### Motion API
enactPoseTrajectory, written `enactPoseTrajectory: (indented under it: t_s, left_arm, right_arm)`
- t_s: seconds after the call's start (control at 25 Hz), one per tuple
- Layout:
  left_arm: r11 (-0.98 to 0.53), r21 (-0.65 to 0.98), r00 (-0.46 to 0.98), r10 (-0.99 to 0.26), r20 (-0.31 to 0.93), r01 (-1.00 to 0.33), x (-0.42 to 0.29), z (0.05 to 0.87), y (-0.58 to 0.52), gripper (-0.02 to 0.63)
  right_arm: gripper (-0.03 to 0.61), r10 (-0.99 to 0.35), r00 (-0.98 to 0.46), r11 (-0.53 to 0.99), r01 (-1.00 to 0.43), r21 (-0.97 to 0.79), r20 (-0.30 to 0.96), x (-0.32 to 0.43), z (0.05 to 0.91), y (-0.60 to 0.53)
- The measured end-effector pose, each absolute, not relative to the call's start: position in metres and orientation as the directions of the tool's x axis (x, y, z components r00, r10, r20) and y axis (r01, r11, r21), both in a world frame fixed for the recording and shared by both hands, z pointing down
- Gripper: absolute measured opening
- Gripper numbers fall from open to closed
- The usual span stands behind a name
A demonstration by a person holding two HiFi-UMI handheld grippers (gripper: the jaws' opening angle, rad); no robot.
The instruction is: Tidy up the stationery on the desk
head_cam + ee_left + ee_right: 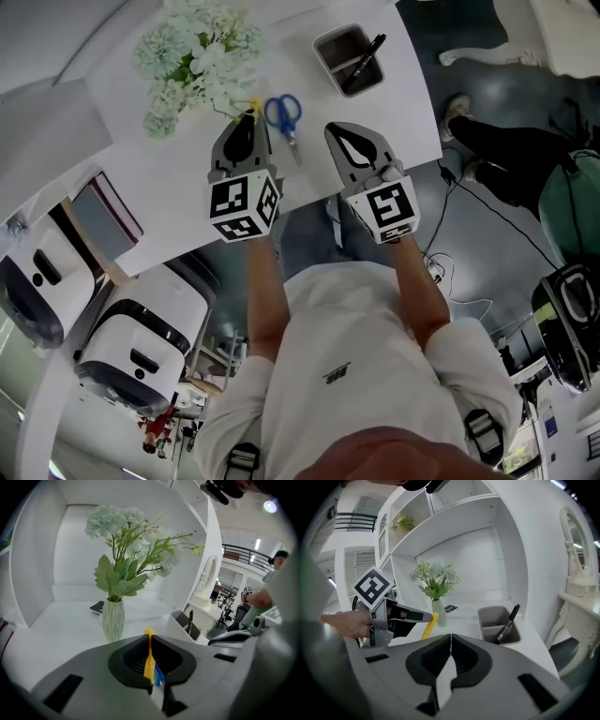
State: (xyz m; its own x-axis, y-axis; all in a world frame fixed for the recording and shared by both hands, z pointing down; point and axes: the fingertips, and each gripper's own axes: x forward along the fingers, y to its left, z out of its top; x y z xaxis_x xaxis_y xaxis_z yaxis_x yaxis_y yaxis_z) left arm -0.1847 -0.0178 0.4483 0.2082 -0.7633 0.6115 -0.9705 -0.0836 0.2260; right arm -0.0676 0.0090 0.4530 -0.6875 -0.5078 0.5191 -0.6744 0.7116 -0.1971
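Observation:
My left gripper [248,116] is shut on a yellow pen [251,103] over the white desk [169,178]. The pen [149,656] stands clamped between the jaws in the left gripper view, and it [429,626] sticks out of that gripper [425,617] in the right gripper view. Blue-handled scissors [283,114] lie on the desk just right of the left gripper. My right gripper [356,141] hovers beside them, shut with nothing between its fingers [451,637]. Farther back stands a grey pen holder [326,47] with a black pen [367,58] in it.
A white vase of pale flowers [192,56] stands at the back left of the desk, its vase [113,619] directly ahead of the left gripper. The desk's front edge runs just under both grippers. White machines [141,347] and cables lie on the floor below.

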Motion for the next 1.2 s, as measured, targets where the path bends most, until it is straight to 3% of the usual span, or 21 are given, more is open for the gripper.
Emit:
enactPoseTrajectory:
  t_s: [1.2]
  left_arm:
    - [-0.260, 0.308, 0.374, -0.833, 0.408, -0.915, -0.096, 0.352, -0.079, 0.000]
  right_arm:
    - [-0.003, -0.608, -0.628, 0.646, -0.747, -0.158, 0.486, -0.009, 0.423, -0.016]
